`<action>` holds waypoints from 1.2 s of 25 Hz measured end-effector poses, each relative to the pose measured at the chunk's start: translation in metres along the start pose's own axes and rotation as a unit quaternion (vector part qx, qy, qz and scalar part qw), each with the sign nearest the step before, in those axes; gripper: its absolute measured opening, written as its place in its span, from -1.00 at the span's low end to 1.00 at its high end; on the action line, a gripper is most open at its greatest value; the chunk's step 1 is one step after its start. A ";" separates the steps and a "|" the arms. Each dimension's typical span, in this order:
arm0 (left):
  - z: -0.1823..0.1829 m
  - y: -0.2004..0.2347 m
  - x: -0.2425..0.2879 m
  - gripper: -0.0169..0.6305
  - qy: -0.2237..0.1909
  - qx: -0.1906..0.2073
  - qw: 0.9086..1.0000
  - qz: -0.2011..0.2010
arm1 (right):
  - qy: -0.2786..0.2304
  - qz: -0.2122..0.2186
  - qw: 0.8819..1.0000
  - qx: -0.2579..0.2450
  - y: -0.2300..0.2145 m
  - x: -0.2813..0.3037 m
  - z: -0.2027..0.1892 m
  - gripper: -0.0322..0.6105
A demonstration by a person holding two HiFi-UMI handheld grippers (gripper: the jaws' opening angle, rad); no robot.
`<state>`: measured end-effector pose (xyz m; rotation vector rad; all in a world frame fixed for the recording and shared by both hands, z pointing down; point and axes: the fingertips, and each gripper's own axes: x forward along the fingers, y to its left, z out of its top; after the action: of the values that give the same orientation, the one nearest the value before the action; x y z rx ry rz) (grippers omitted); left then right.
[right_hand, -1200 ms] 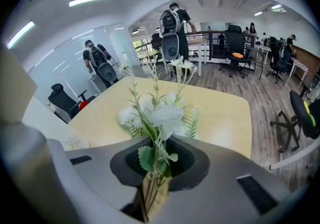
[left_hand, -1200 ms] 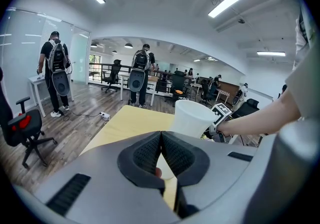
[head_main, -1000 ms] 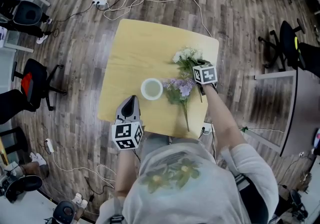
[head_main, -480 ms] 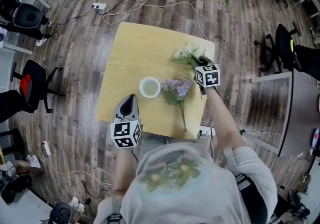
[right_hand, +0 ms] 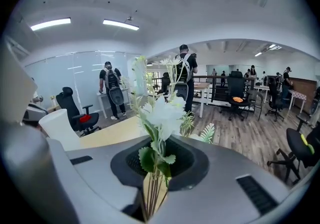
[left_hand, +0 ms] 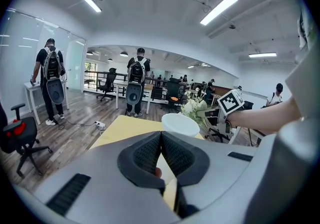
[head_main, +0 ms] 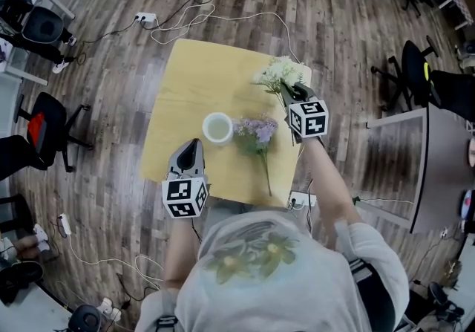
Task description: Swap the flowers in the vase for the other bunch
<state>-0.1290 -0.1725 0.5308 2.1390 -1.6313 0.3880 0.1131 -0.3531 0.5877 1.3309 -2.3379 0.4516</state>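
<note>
Jaws of right gripper (right_hand: 156, 178) pinch thin green stems of white artificial flower bunch (head_main: 278, 70) over yellow bench (head_main: 200, 70). Left gripper (left_hand: 161, 138) jaws pressed together, empty. Round white vase (head_main: 218, 128) empty, purple flower bunch (head_main: 254, 130) just beside. Best: stems upright over rim, lower straight.

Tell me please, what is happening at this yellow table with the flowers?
A person works at a yellow table with a gripper in each hand. The right gripper is shut on the stems of the white bunch and holds it by the table's far right corner. The white vase stands empty in the middle, and the purple bunch lies on the table beside it. The left gripper is shut and empty, close to the vase.
</note>
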 end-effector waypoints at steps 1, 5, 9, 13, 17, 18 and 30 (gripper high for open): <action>0.001 -0.001 -0.002 -0.89 -0.001 0.001 1.000 0.000 | -0.005 0.001 1.000 -0.001 0.002 -0.004 0.004 -0.68; 0.000 -0.007 -0.012 -0.89 -0.006 0.004 1.000 -0.001 | -0.028 0.005 1.000 -0.007 0.009 -0.021 0.017 -0.67; -0.001 -0.012 -0.021 -0.89 -0.010 0.006 1.000 -0.001 | -0.056 0.013 0.998 -0.009 0.021 -0.041 0.032 -0.67; -0.001 -0.019 -0.029 -0.89 -0.013 0.008 1.000 -0.002 | -0.078 0.025 0.997 -0.011 0.033 -0.057 0.044 -0.67; -0.005 -0.023 -0.036 -0.89 -0.013 0.010 1.000 -0.001 | -0.100 0.036 0.994 -0.015 0.043 -0.070 0.053 -0.67; -0.006 -0.023 -0.038 -0.89 -0.013 0.010 1.000 -0.001 | -0.104 0.039 0.994 -0.015 0.045 -0.073 0.055 -0.67; -0.009 -0.036 -0.052 -0.89 -0.019 0.014 1.000 -0.005 | -0.174 0.084 0.981 -0.024 0.082 -0.107 0.103 -0.67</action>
<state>-0.1082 -0.1164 0.5090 2.1865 -1.6452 0.3725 0.0711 -0.2824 0.4390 1.2792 -2.7434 0.2222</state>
